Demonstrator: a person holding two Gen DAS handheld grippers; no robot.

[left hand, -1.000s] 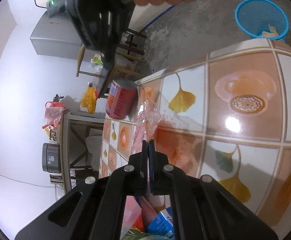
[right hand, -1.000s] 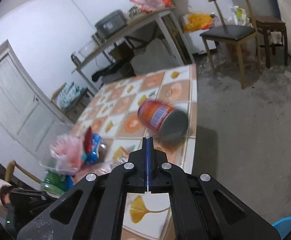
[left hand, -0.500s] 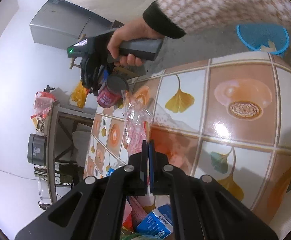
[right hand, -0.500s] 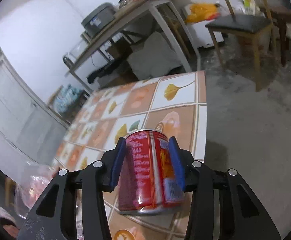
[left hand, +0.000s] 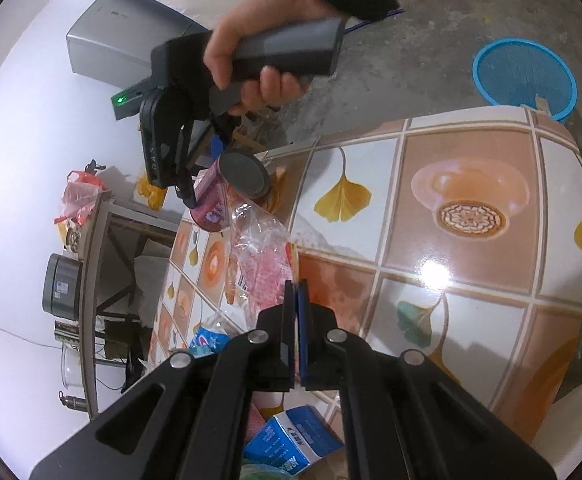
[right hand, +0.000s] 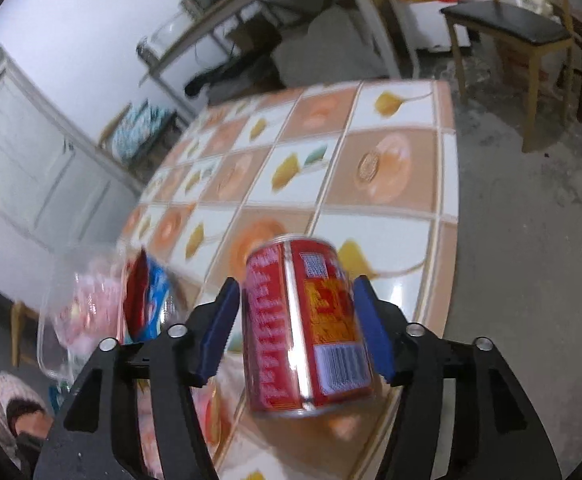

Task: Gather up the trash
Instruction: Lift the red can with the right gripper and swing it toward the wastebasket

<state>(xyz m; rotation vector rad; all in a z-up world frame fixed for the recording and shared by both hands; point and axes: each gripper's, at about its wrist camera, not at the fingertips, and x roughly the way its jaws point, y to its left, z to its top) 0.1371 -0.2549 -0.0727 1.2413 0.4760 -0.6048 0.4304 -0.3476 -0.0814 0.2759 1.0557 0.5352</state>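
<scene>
Can (right hand: 307,328): red, lying on its side on the table (right hand: 395,176) near the edge, between the right gripper's blue pads (right hand: 373,332).
Right gripper (right hand: 297,330): spread, one pad on each side of the can, small gaps showing (picture is blurry, so maybe a light touch on one side); jaws just been opening.
Right hand (left hand: 251,64): wrapped round the grey handle, seen from the left view, above the can's dark end.
Left gripper (left hand: 295,300): pressed together, pinching the rim of a clear bag (left hand: 259,252).
Bag: crinkly, with pink stuff inside, standing on the table just beside the can.
Other trash: a blue carton (left hand: 291,440) low down under the left gripper, a red and blue wrapper (right hand: 147,292) in the bag.
Basket (left hand: 525,76): blue, on the floor past the table corner, well apart from the can.
Chair (right hand: 511,40): dark seat, wooden legs, standing on the floor beyond the table.
</scene>
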